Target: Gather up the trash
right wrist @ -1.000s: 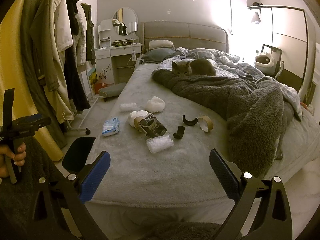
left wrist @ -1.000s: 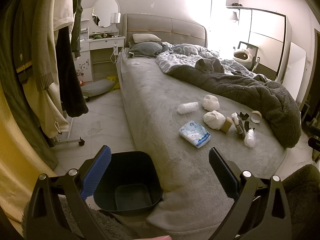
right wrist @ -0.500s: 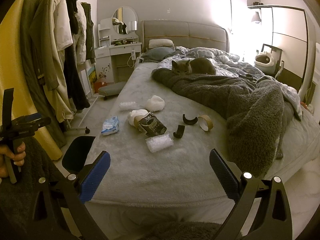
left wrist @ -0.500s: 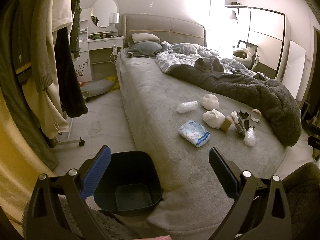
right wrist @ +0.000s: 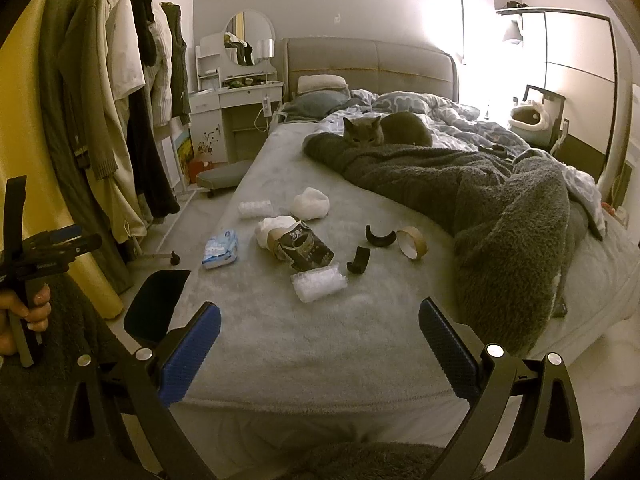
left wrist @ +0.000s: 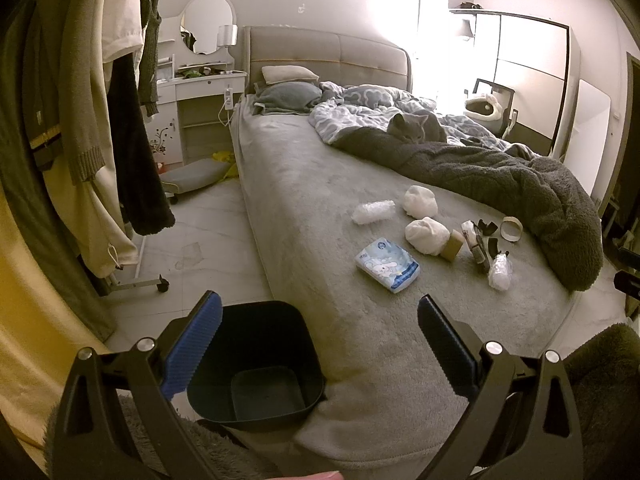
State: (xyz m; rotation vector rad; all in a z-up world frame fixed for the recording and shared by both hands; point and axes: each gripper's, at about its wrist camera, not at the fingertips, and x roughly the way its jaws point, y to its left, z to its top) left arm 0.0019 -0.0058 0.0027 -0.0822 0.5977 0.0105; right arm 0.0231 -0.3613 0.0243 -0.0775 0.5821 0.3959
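Trash scattered mid-frame on the grey bed [right wrist: 280,344], bubble-wrap roll [right wrist: 319,287], cardboard ring [right wrist: 412,242], tissue pack [left wrist: 387,265], dark bin [left wrist: 256,364] lower left on the floor, our left gripper [left wrist: 318,344] and right gripper [right wrist: 320,346] both spread wide, holding nothing, grey cat [right wrist: 384,130] upper centre.

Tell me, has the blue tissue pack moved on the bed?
No. The tissue pack lies where it did, left of the white wad on the bed.
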